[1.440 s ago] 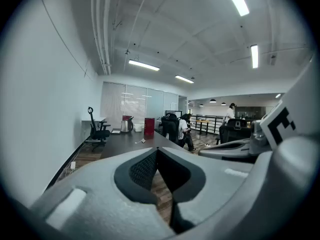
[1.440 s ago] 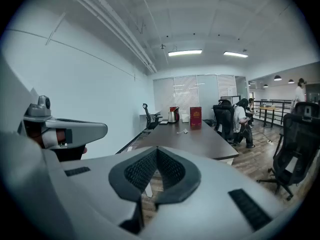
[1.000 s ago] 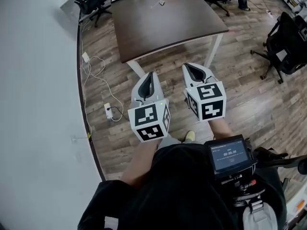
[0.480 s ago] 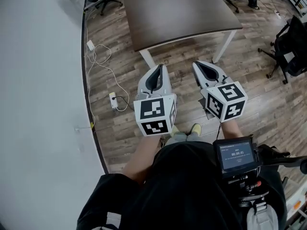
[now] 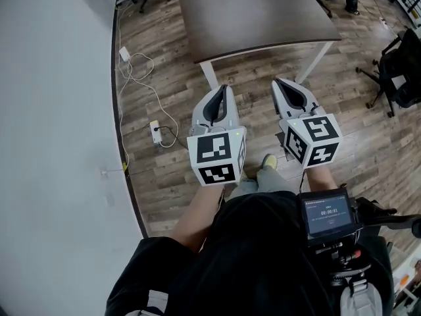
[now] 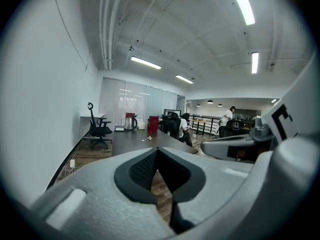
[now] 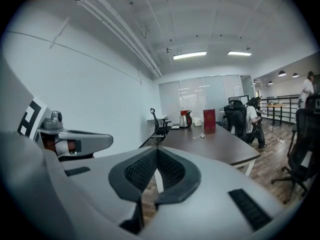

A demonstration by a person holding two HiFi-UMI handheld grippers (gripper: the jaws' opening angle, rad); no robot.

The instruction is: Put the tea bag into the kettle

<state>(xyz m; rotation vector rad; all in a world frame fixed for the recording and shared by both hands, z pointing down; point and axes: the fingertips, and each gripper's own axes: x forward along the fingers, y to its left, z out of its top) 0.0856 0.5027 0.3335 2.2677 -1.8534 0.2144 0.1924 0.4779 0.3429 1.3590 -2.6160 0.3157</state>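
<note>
Though closed, both hand-held grippers empty.

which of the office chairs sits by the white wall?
The black office chair at the far left of the table, next to the wall. The other chairs stand on its right side.

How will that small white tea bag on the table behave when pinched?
Probably light and floppy: the tea bag looks tiny and flat on the table. A thin string seems to trail from it, so it may dangle. Too distant to be sure.
</note>
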